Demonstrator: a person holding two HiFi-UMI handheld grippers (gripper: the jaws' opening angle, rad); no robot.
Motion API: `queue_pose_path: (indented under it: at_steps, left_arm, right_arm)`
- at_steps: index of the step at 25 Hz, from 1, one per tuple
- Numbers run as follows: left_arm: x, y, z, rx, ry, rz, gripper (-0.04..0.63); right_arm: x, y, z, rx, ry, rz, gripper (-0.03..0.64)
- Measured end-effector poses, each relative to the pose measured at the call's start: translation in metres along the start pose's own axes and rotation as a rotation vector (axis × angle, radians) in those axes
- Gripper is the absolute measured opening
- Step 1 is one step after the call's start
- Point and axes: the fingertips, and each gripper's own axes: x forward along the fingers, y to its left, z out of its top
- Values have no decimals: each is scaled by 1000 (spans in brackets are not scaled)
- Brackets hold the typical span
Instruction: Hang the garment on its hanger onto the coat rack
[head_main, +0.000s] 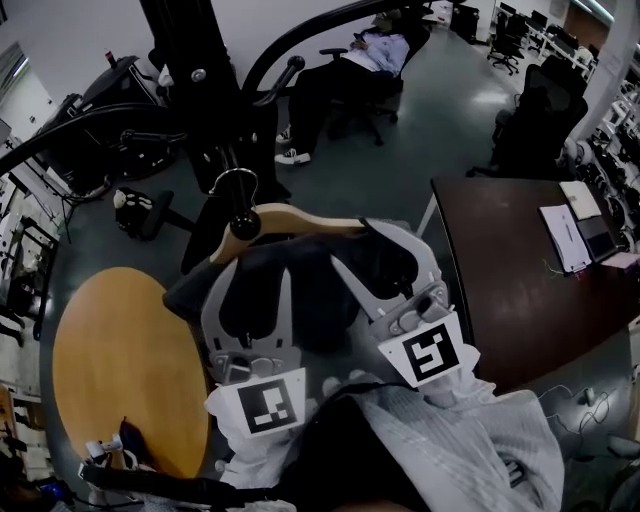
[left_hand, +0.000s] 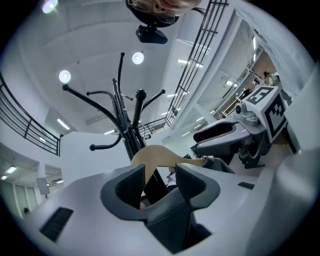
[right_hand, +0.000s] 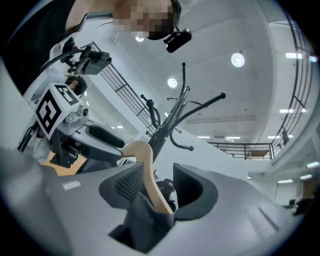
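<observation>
Sitting up against the rack (head_main: 195, 90), the hanger (head_main: 300, 220) has its metal hook (head_main: 237, 182) at the black post, just above a knob-tipped arm (head_main: 245, 223); whether the hook bears on that arm I cannot tell. A dark garment (head_main: 290, 295) is draped over the wooden bar and spreads down under both grippers.

The left gripper (head_main: 250, 290) straddles the left end of the hanger. In its own view its jaws stand wide apart, with the pale wood (left_hand: 160, 155) passing through the gap and neither pad pressing on it, so the left gripper (left_hand: 160, 182) grips nothing. The right gripper (head_main: 385, 255) straddles the other end. In its view the wood (right_hand: 145, 165) runs up through the gap close to one pad (touching or just beside, hard to say), with dark cloth (right_hand: 140, 217) bunched below it; the far pad stands clear, so the right gripper (right_hand: 159, 185) is open too and clamps nothing.

Both gripper views look up the rack (left_hand: 127, 125) to its curved arms under the ceiling lights.

Left of the garment lies a round table (head_main: 120, 370). To the right is a dark desk (head_main: 510, 290) with papers (head_main: 563, 237) on it. Beyond the rack a person (head_main: 365, 50) reclines in an office chair.
</observation>
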Motion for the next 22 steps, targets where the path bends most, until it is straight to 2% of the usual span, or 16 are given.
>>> queue_pose_path:
  at_steps: [2, 7, 10, 12, 16, 22]
  left_arm:
    - [6, -12, 1, -45, -12, -33, 190]
    - [13, -28, 12, -236, -90, -60, 188]
    - [20, -44, 24, -309, -131, -117, 134]
    - [25, -58, 30, -334, -144, -161, 86]
    - [29, -80, 36, -362, -161, -220, 14]
    - [35, -113, 45, -389, -161, -308, 5]
  right_arm:
    - [-7, -6, -5, 78, 12, -38, 156]
    - [-31, -22, -22, 230, 63, -134, 139]
    - [-48, -34, -25, 258, 67, -196, 35]
    - [-56, -39, -25, 264, 71, -220, 3]
    - [-65, -43, -28, 263, 98, -242, 3]
    - [-79, -56, -37, 267, 158, -322, 2]
